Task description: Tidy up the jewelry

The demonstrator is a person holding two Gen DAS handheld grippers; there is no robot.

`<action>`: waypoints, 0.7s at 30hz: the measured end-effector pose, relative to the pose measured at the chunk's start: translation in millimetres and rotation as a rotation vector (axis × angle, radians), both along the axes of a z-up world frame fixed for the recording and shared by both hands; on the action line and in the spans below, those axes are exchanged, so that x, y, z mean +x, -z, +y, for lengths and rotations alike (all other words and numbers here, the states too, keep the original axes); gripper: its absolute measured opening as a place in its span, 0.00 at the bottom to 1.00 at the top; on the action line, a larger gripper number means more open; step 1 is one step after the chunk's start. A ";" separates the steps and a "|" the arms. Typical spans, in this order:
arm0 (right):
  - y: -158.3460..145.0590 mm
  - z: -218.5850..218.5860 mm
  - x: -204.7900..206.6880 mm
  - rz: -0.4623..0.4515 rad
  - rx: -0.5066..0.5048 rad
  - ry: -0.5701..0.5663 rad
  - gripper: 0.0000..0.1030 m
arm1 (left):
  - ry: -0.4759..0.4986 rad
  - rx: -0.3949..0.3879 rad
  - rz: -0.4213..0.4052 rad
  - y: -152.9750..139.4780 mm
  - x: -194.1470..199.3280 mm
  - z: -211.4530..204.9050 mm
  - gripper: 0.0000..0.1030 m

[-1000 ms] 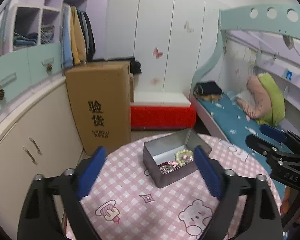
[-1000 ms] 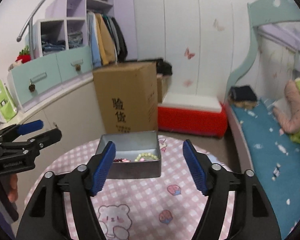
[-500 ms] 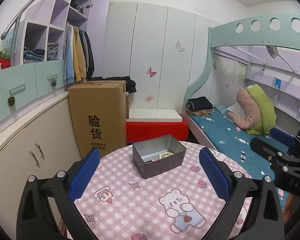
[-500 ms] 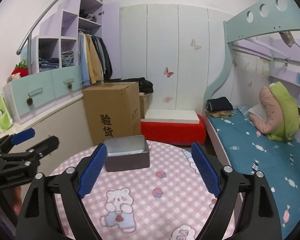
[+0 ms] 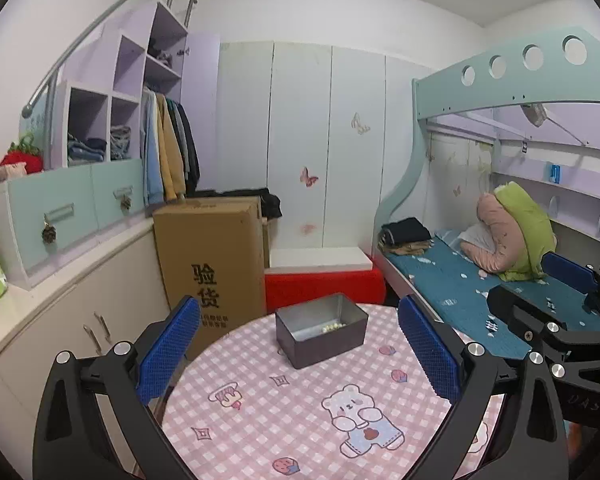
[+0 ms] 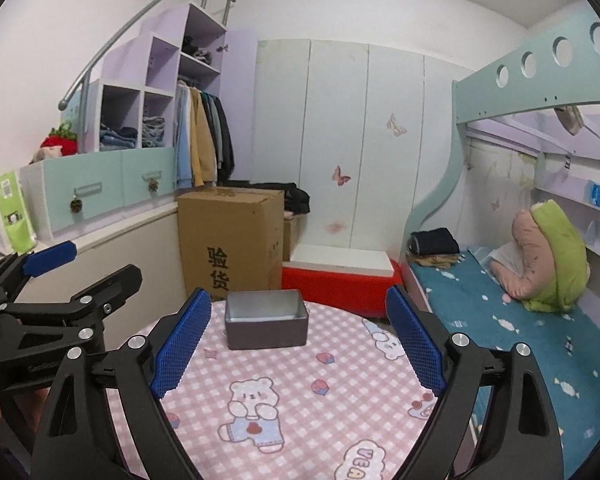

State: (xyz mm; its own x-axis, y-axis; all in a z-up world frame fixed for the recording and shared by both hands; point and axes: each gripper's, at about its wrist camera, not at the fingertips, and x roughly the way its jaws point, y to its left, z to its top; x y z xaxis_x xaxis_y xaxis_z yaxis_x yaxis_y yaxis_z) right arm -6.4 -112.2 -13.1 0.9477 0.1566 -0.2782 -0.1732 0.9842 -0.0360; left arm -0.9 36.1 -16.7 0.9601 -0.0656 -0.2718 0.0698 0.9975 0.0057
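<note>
A grey metal tin (image 5: 321, 334) sits lidless at the far side of a round table (image 5: 300, 420) covered in pink checked cloth; pale beads (image 5: 332, 327), possibly a bracelet, lie inside it, too small to make out; the left gripper (image 5: 298, 352) and right gripper (image 6: 298, 344) both hover above the table's near side, fingers spread wide, holding nothing, well apart from the tin.

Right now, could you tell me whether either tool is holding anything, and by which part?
Nothing is held. The left tool and the right tool are both open and empty above the table, back from the tin.
</note>
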 end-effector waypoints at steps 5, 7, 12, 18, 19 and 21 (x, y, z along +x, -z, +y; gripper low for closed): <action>-5.4 -0.5 -10.4 -0.024 0.004 -0.005 0.84 | -0.014 0.012 -0.035 -5.3 -12.6 -2.2 0.93; -6.6 0.0 -12.6 -0.030 0.002 -0.003 0.84 | -0.020 0.017 -0.045 -6.4 -15.1 -2.5 0.93; -7.7 -2.2 -16.3 -0.039 0.008 -0.003 0.84 | -0.025 0.018 -0.063 -9.2 -18.3 -3.6 0.93; -7.6 -3.6 -17.3 -0.043 0.013 0.001 0.86 | -0.037 0.027 -0.095 -11.5 -21.4 -6.9 0.93; -7.6 -3.9 -17.8 -0.045 0.013 0.000 0.86 | -0.037 0.027 -0.096 -11.8 -21.3 -7.4 0.93; -7.8 -4.0 -18.1 -0.045 0.012 0.000 0.86 | -0.036 0.022 -0.100 -12.4 -20.6 -7.0 0.93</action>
